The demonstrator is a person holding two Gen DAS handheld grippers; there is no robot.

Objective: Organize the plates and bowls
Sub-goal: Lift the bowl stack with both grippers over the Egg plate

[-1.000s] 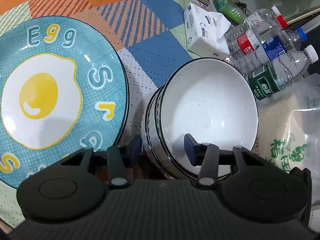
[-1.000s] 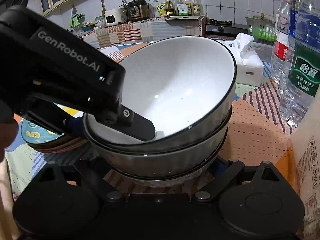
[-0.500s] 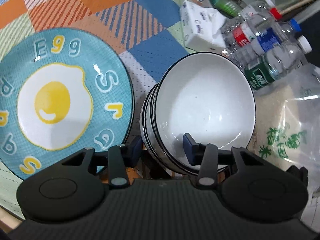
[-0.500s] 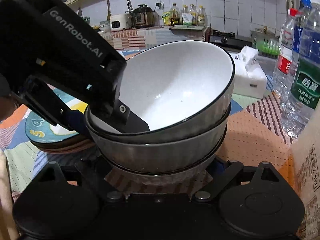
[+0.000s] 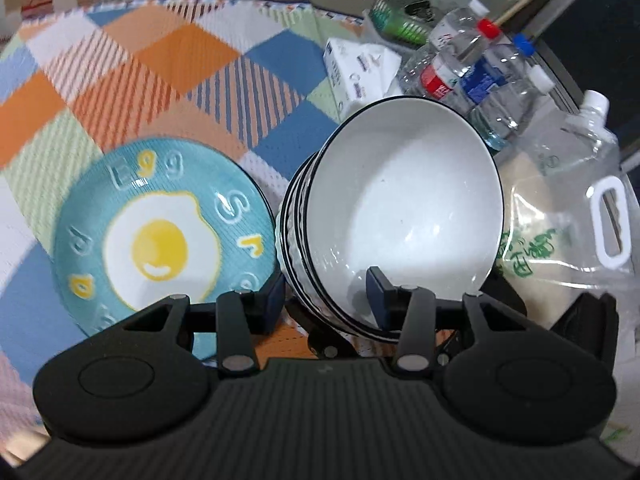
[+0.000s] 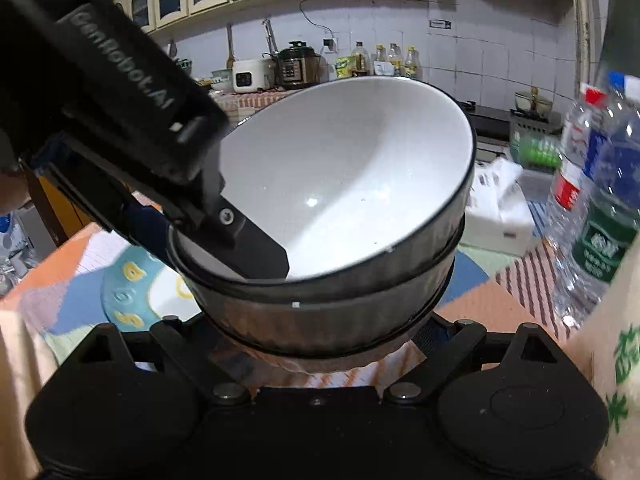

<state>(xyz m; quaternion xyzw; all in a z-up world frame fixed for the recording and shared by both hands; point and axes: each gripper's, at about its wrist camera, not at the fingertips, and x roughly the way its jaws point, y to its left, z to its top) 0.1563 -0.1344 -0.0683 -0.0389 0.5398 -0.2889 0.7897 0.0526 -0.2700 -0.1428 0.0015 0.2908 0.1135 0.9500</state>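
A stack of white bowls with black rims (image 5: 404, 216) hangs tilted above the table, held by both grippers. My left gripper (image 5: 326, 300) is shut on the near rim of the stack, one finger inside the top bowl, one outside. My right gripper (image 6: 320, 344) is shut on the base of the stack (image 6: 328, 312); its fingertips are hidden under the bowls. The left gripper shows in the right wrist view (image 6: 248, 248) clamping the rim. A teal egg plate (image 5: 160, 232) lies on the checked cloth to the left, on top of other plates.
Water bottles (image 5: 476, 68) and a tissue pack (image 5: 356, 68) stand behind the bowls. A clear bag of rice (image 5: 568, 220) lies at the right. The checked tablecloth (image 5: 140, 60) spreads to the left and back. A kitchen counter (image 6: 296, 72) is far behind.
The bowl stack has risen off the table and tilted, carried by both grippers. The egg plate and the table now look farther below.
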